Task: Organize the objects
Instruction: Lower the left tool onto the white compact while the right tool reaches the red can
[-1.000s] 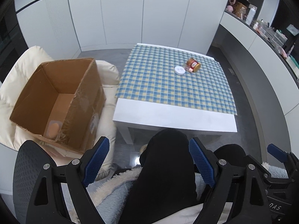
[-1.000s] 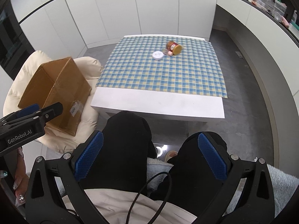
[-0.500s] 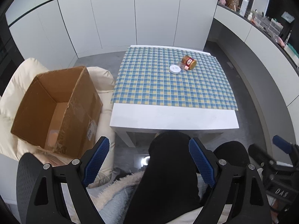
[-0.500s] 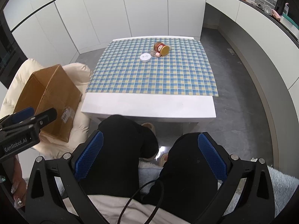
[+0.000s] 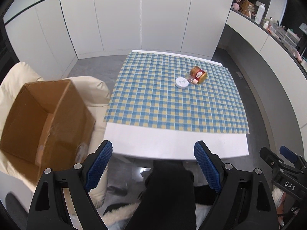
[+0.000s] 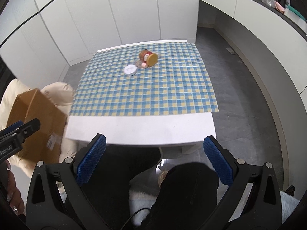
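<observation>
here both tools gape empty; jar lies on table.

A jar, a small bottle and a round tin cluster on the table's far side; a box sits left.

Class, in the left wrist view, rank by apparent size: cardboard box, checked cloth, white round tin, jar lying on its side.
1. checked cloth
2. cardboard box, though nearness enlarges it
3. and 4. jar and white tin: look alike, unranked
</observation>
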### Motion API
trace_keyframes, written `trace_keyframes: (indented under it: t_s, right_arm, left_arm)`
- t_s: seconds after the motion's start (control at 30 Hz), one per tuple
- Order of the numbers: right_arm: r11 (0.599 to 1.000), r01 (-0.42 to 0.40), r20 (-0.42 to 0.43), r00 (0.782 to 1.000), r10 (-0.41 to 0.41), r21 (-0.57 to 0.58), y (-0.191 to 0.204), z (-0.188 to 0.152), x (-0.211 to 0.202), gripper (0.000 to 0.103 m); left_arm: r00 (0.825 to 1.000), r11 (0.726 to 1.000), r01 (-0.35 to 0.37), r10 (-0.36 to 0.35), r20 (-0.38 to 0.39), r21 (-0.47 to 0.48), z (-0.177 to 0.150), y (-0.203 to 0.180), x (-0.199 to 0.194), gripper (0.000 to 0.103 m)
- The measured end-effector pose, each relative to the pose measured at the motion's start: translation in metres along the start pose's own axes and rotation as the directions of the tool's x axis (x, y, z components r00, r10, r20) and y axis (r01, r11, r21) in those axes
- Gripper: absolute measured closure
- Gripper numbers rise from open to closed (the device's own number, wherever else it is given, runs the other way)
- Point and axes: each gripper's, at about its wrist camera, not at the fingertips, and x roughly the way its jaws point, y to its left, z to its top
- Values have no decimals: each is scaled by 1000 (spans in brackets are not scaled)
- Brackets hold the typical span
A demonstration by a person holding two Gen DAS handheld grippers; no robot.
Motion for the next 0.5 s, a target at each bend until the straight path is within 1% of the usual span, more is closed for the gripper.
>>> trace_keyframes:
  t_s: [0.17,0.4,0.5]
  right_arm:
    - [1000,11,-25,1000,-11,17,-14,28,40,0]
    - [1000,18,-66,998,-16,19,-24,62,98,0]
    - [1000,20,-75,997,-19,7,-24,79,125,0]
  left_arm:
    - [999,1000,8,-9,-33,-8,27,-5,47,15]
    - [996,999,7,-9,-88,-32,62,-16,125,15]
    - [994,1000,1,-1,-109,-2,72,-29,156,15]
